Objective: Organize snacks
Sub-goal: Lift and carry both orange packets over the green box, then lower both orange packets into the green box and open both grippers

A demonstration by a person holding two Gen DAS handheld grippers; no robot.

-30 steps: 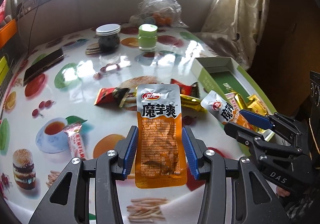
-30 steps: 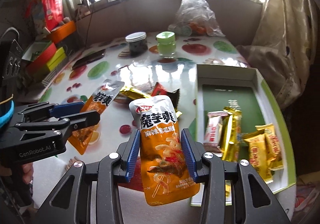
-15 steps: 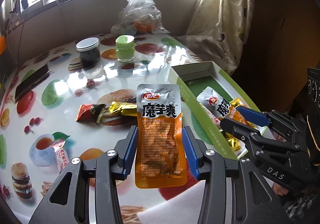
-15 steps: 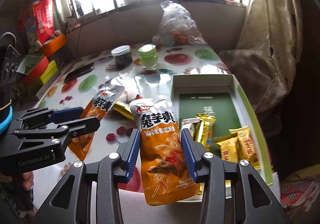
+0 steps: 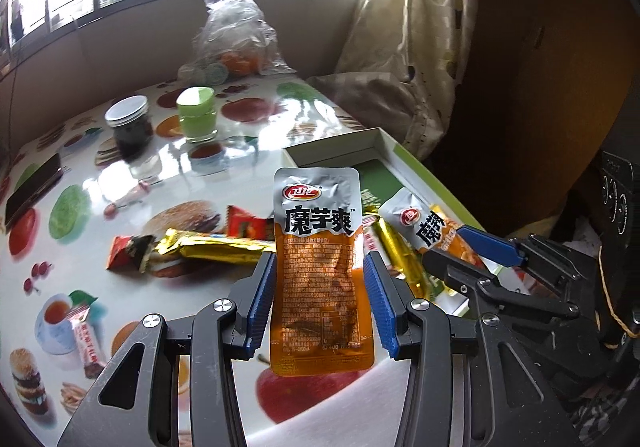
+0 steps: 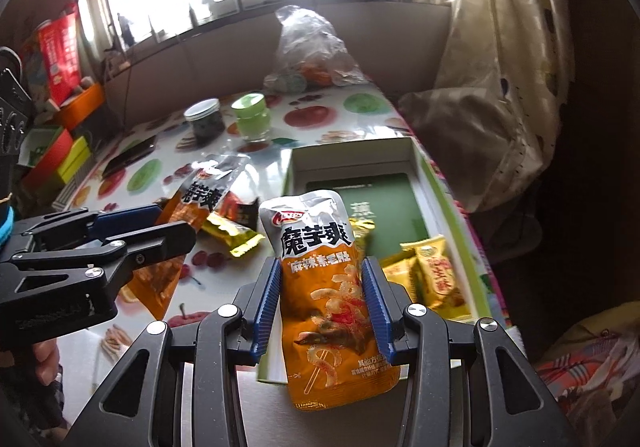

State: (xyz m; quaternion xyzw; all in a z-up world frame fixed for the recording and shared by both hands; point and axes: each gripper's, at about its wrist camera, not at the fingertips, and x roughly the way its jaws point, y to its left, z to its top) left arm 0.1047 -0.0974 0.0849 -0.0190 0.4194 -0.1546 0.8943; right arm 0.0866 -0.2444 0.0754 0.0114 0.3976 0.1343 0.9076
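Hand-held grippers (image 5: 320,301) (image 6: 324,305) raised, each pinching pouch (image 5: 322,267) (image 6: 334,295)

Tablecloth (image 5: 132,175): glossy, smooth plastic sheet, strong window glare. 2 konjac pouches (image 5: 322,267) (image 6: 334,299): shiny foil-plastic film, crinkled tops. Gold wrapper (image 5: 216,249): metallic foil. Box (image 6: 400,155): matt cardboard. Gripper pads (image 5: 262,297): ribbed blue plastic. Curtain (image 5: 416,27): cloth.
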